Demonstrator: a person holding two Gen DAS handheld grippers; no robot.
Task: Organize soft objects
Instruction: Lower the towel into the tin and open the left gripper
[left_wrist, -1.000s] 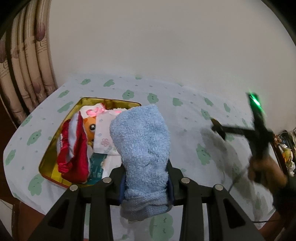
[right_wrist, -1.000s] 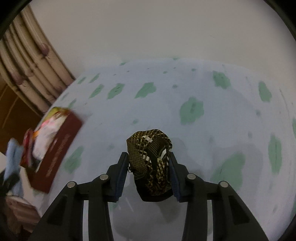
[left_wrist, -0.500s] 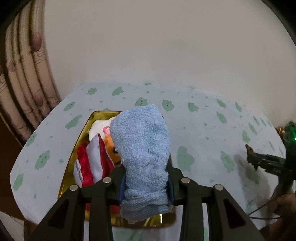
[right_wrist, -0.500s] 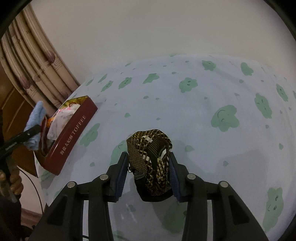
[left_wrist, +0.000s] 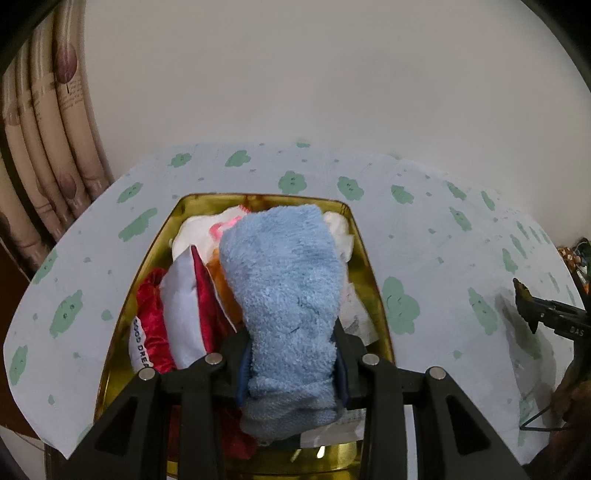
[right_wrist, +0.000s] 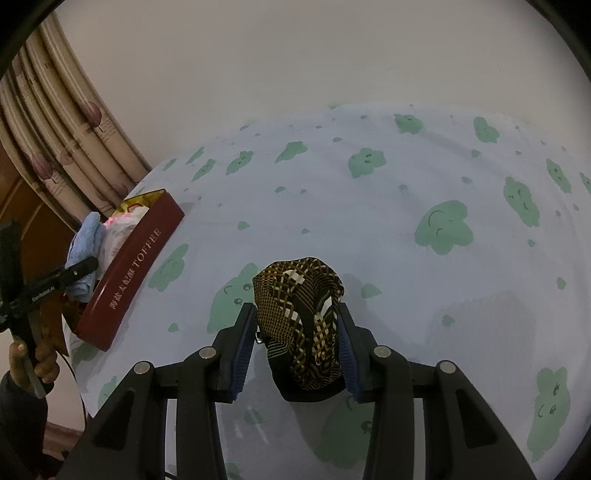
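Two claws are each gripping something soft. The left claw (left_wrist: 291, 363) is clamping a blue towel (left_wrist: 284, 295), holding it over the gold-lined toffee tin (left_wrist: 373, 280) crowded with a red pouch (left_wrist: 153, 314) and white fabric. The right claw (right_wrist: 297, 343) is pinching a brown patterned cloth (right_wrist: 301, 310) above the cloud-printed desk (right_wrist: 369, 206), well apart from the tin.

Left tool (left_wrist: 291, 363) fills the bottom centre of its own view, angled downward, jaws clamped on a bundle that bulges out above them. Right tool (right_wrist: 295, 347) sits low centre in its view, also tilted down, jaws pinching a wad. At the far left edge of the right view, a hand (right_wrist: 35, 360) grips the left tool's handle.
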